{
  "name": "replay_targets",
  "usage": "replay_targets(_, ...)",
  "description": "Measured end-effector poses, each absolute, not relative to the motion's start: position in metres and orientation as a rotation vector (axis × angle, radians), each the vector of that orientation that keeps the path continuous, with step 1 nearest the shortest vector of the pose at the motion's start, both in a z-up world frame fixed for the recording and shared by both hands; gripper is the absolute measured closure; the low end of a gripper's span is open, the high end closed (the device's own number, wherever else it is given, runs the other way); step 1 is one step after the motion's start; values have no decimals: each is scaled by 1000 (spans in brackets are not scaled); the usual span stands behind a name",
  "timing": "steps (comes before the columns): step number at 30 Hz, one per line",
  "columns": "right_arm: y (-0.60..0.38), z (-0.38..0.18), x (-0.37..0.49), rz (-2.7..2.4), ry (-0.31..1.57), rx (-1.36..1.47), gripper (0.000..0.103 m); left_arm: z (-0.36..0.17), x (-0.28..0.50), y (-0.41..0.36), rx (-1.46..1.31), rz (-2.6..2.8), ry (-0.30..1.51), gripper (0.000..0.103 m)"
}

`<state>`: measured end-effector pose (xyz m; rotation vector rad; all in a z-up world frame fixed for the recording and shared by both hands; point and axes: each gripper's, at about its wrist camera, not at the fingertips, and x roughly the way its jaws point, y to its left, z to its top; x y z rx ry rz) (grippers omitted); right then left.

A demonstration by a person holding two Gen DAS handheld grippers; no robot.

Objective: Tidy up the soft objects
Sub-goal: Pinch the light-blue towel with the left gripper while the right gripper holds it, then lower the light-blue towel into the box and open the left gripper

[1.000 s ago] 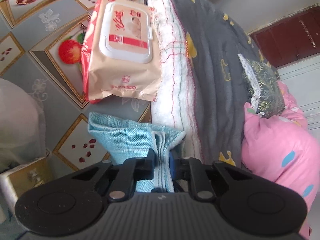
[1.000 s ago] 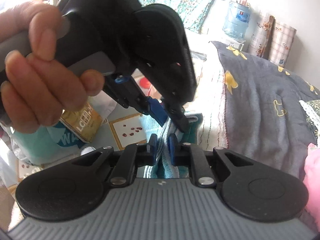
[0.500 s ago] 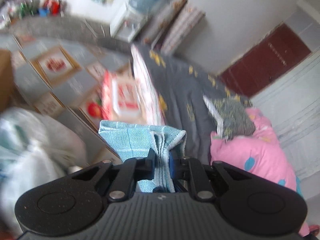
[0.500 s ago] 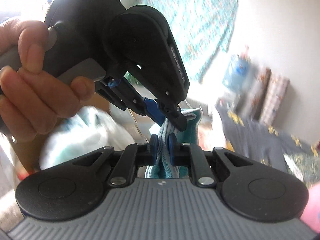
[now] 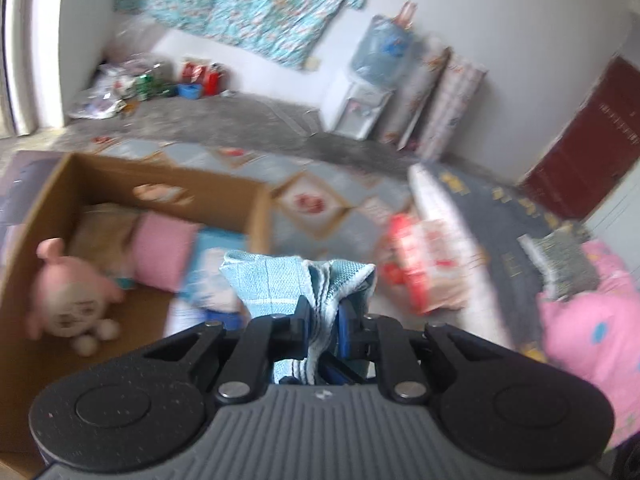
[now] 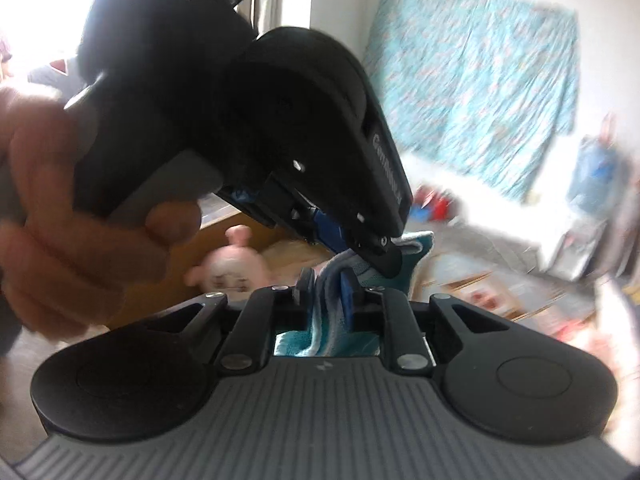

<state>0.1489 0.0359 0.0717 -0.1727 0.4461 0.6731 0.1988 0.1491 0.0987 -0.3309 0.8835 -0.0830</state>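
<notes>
I am seeing my left tool (image 5: 322,318) pinching shut on the folded blue towel (image 5: 280,280), its black and blue pads pressing the bunched layers between them. My right tool (image 6: 327,292) is clamping tight on the same towel (image 6: 416,258) from beside it, and in its view the left tool's tip (image 6: 386,254) is biting the cloth just above my own pads. So the towel is hanging in the air between the two tools, gathered into folds, one checked flap standing out to the left.

A hand (image 6: 68,216) is wrapping around the left tool's grip at the left of the right wrist view.

Behind the towel, an open cardboard box (image 5: 160,184) is sitting on the patterned floor (image 5: 320,204). Inside it I am making out a pink plush toy (image 5: 66,300), a pink cushion (image 5: 162,252) and a pale blue packet (image 5: 208,276) partly hidden by the towel. To the right, a red and tan wipes pack (image 5: 428,264) is lying beside a dark grey quilt (image 5: 500,216), with a pink blanket (image 5: 592,328) at the frame edge.

Both views are blurring, so print and small floor clutter are unreadable, and the tool bodies are covering everything below.
</notes>
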Motion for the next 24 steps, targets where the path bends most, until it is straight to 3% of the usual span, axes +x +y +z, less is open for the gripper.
replay_targets(5, 75, 49, 171, 728, 541, -166, 89, 65, 213, 192, -241, -40, 978, 89)
replay_targets(8, 78, 42, 167, 741, 534, -200, 84, 43, 219, 212, -194, -37, 1023, 89)
replay_targets(15, 40, 51, 160, 696, 554, -191, 78, -8, 234, 215, -13, -64, 1140, 89)
replay_targets(24, -3, 43, 155, 655, 568, -142, 76, -19, 236, 203, 213, -60, 1089, 88)
